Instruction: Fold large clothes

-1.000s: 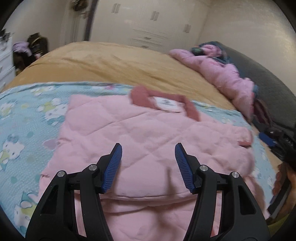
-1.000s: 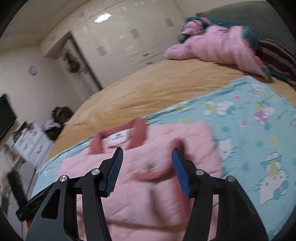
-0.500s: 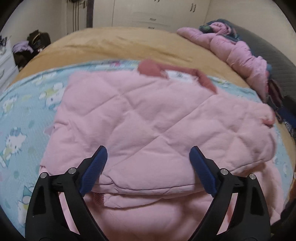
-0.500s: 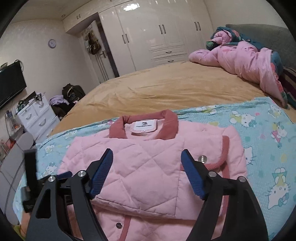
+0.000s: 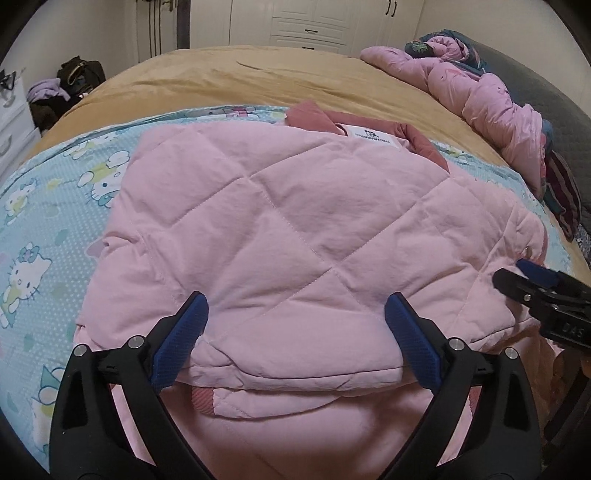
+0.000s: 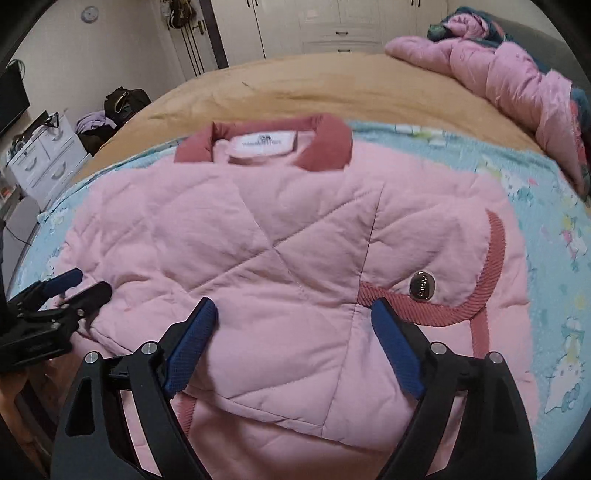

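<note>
While both grippers hang over the folded garment, the scene reads so, biggest first:

Bed: wide bed w/ a tan-mustard smooth cover [image 5: 258, 81]; it carries everything below.
Blanket: light-blue cartoon-cat print blanket [image 5: 48, 229] spread across the near part of the bed, reaching its left & right edges.
Jacket: pink diamond-quilted padded jacket [image 5: 295, 229], folded, lying on the blue blanket at the bed's near edge; top layer doubled over a lower layer that sticks out toward the cameras.
Collar: dusty-rose ribbed collar [image 6: 325, 144] at the jacket's far side, pointing to the bed's far edge; white rectangular label [image 6: 262, 142] inside it.
Trim: dusty-rose ribbed piping [image 6: 495, 251] curving along the jacket's right part; round silver metal snap button [image 6: 422, 286] just inside that curve.
Pile: crumpled pink puffy coat w/ dark teal lining [image 5: 491, 99] at the bed's far right corner, well apart from the jacket.
Left gripper: black two-finger gripper w/ blue ribbed pads [image 5: 295, 343], jaws wide & opening; near fold edge of the jacket lies between the pads, pads not pressing it.
Right gripper: same build [image 6: 295, 347], jaws wide & opening; jacket's near edge between the pads, beside the snap button, no squeeze seen.
Room: white wardrobe doors [image 5: 314, 22] past the bed's far edge; white drawer unit [image 6: 44, 162] & dark bag [image 6: 125, 103] off the bed's left side.
</note>
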